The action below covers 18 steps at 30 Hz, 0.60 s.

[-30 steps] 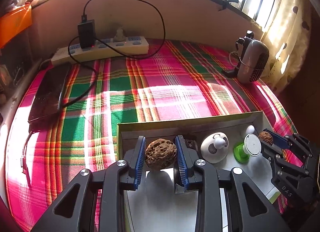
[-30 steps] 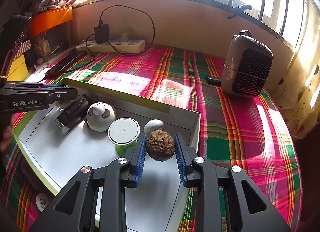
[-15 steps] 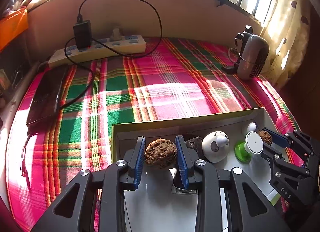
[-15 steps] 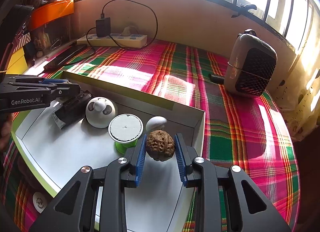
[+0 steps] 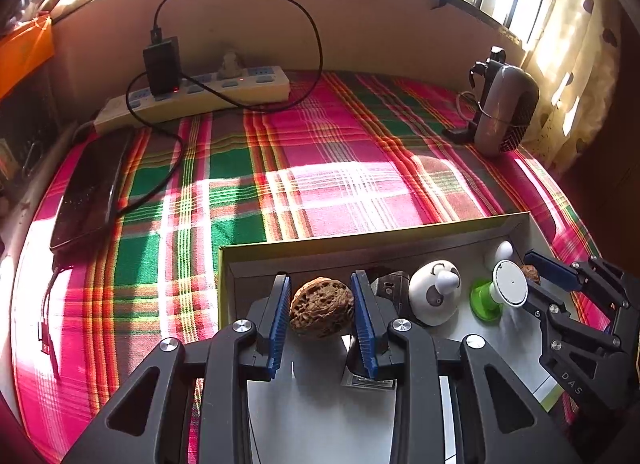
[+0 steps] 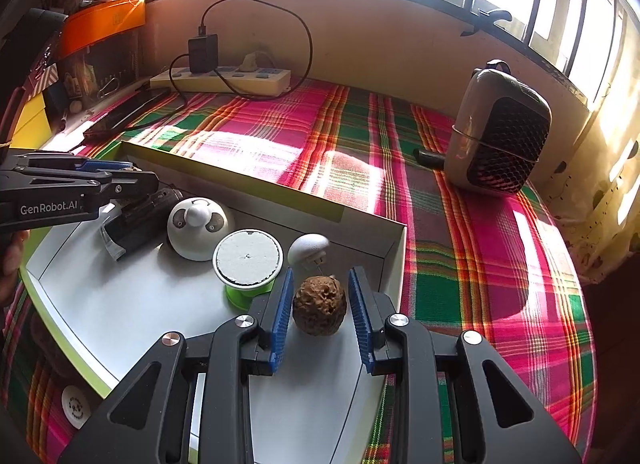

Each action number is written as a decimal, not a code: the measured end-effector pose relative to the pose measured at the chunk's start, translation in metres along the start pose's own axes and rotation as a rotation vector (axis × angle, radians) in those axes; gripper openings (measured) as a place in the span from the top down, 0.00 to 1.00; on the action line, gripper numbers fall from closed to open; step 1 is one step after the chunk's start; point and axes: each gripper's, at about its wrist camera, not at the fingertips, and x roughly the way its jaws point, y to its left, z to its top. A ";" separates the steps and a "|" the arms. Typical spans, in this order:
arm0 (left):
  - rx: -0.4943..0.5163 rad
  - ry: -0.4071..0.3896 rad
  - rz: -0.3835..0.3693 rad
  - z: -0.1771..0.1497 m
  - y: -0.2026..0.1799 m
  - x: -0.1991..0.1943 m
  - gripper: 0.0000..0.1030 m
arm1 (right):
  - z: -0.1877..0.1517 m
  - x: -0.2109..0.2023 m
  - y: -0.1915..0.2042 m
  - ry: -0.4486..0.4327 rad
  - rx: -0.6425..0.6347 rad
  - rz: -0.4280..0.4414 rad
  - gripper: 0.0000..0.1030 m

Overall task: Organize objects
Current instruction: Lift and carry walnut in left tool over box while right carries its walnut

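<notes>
Left wrist view: the left gripper (image 5: 322, 314) is pinching a brown walnut (image 5: 322, 307) between its blue-padded fingers (image 5: 280, 314), both pads pressing on the shell, above the near-left part of a shallow box (image 5: 360, 240) with a white floor and green rim. Right wrist view: the right gripper (image 6: 320, 314) is carrying a second walnut (image 6: 319, 305) between its fingers (image 6: 282, 314); the left pad is touching the shell, while a thin gap is showing at the right pad, so whether the grip is firm cannot be told. This nut is sitting over the box's right corner. Lying just beyond it inside the box are a small white egg-shaped piece (image 6: 308, 249), a green spool with a white round top (image 6: 247, 260), a white dome with a panda face (image 6: 199, 227) and a dark clip-like item (image 6: 140, 220). The box is resting on a plaid cloth (image 6: 460, 224) covering the surface. Farther back, a power strip (image 5: 192, 98) with a black charger (image 5: 162, 68) is lying against the wall, a dark phone (image 5: 90, 188) is lying at the left, and a small grey heater (image 6: 498, 148) is standing at the right.
</notes>
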 end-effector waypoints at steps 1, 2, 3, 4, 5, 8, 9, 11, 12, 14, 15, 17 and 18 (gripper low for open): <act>0.000 0.000 0.000 0.000 0.000 0.000 0.72 | 0.000 0.000 0.000 0.000 0.001 -0.001 0.71; 0.000 0.000 0.000 0.000 0.000 0.000 0.72 | 0.000 0.000 0.000 0.000 0.000 -0.002 0.71; -0.002 0.000 -0.002 0.000 0.000 0.000 0.72 | 0.000 0.000 0.000 0.000 -0.001 -0.003 0.71; -0.002 0.000 -0.003 0.000 0.000 0.000 0.72 | 0.000 0.000 0.000 0.001 -0.003 -0.004 0.71; -0.002 0.000 -0.004 0.000 0.000 0.000 0.72 | 0.000 0.000 0.001 0.001 -0.004 -0.006 0.71; -0.002 0.001 -0.003 0.001 0.000 0.001 0.72 | 0.000 0.000 0.001 0.002 -0.006 -0.008 0.71; -0.002 0.001 -0.002 0.001 0.001 0.001 0.72 | 0.000 0.000 0.001 0.002 -0.005 -0.009 0.69; -0.002 0.001 -0.002 0.001 0.001 0.001 0.72 | 0.000 0.000 0.001 0.002 -0.005 -0.009 0.69; -0.003 0.001 -0.003 0.001 0.001 0.001 0.72 | 0.000 0.000 0.001 0.001 -0.004 -0.009 0.69; -0.001 0.001 -0.002 0.001 0.001 0.001 0.72 | 0.000 0.000 0.001 0.001 -0.005 -0.010 0.69; -0.002 0.001 -0.002 0.001 0.001 0.001 0.72 | 0.000 0.000 0.001 0.001 -0.004 -0.010 0.69; -0.002 0.001 -0.002 0.001 0.001 0.001 0.72 | 0.000 0.000 0.002 0.001 -0.005 -0.010 0.69; -0.002 0.001 -0.002 0.001 0.001 0.001 0.72 | 0.000 0.000 0.002 0.001 -0.004 -0.010 0.69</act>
